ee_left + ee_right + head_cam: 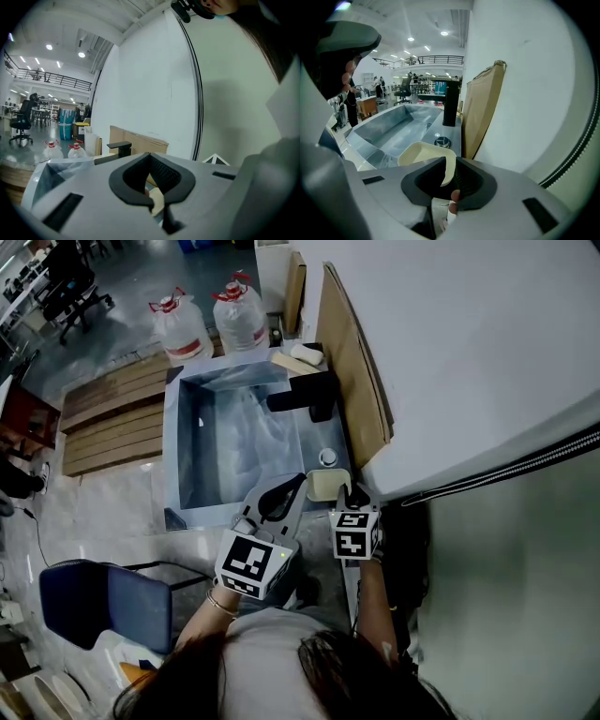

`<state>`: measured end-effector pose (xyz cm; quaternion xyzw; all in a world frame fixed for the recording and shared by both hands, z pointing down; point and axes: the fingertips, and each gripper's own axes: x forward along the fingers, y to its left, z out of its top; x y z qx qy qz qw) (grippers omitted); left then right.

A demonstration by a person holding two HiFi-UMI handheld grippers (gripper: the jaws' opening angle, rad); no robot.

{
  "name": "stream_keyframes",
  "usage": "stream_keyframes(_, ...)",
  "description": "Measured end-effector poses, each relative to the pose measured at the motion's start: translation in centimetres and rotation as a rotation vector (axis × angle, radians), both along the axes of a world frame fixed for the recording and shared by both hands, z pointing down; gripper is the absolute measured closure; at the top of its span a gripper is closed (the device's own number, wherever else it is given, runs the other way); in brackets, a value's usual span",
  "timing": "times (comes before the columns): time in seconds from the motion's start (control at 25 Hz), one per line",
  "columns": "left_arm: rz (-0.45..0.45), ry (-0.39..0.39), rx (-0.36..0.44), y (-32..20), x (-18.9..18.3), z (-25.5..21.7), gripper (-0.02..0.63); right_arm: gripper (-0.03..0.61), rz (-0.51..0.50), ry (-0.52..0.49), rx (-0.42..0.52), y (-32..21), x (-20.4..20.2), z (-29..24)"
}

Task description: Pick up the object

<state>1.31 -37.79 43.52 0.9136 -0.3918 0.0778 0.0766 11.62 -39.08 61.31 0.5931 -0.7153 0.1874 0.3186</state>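
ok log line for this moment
phase: grasp | right gripper: shut on cream dish rim, at sink edge | left gripper: shut, empty, beside dish

The sink basin [190,451] lies open; the black faucet [305,395] and cardboard [352,371] crowd its right.

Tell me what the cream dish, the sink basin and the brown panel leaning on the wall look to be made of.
Cream dish: probably plastic or melamine, going by its thin rim and even, matte colour.
Sink basin: stainless steel with a brushed look, since its grey walls carry soft reflections.
Brown panel: most likely cardboard, a flat, matte tan sheet with a rough raw edge.
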Motion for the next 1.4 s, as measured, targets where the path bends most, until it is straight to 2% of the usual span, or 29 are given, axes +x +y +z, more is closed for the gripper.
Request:
stream_keyframes(0.48, 0.021, -0.024, -0.025, -1.2, 0.1, 1.2, 0.606, 0.512, 0.081, -0.029, -0.057, -1.4, 0.7, 2.4)
stream_keyframes(1.0, -0.011, -0.018, -0.04, -1.0, -0.4, 1.6, 0.606, 0.517, 0.115, -0.029, -0.092, -2.0, 1.1, 3.3)
stream_keyframes(1.4, -0.039, -0.013, -0.027, 0.1, -0.5, 1.1, 0.606, 0.54, 0.131, -0.042, -0.058, -1.6, 1.4, 2.5)
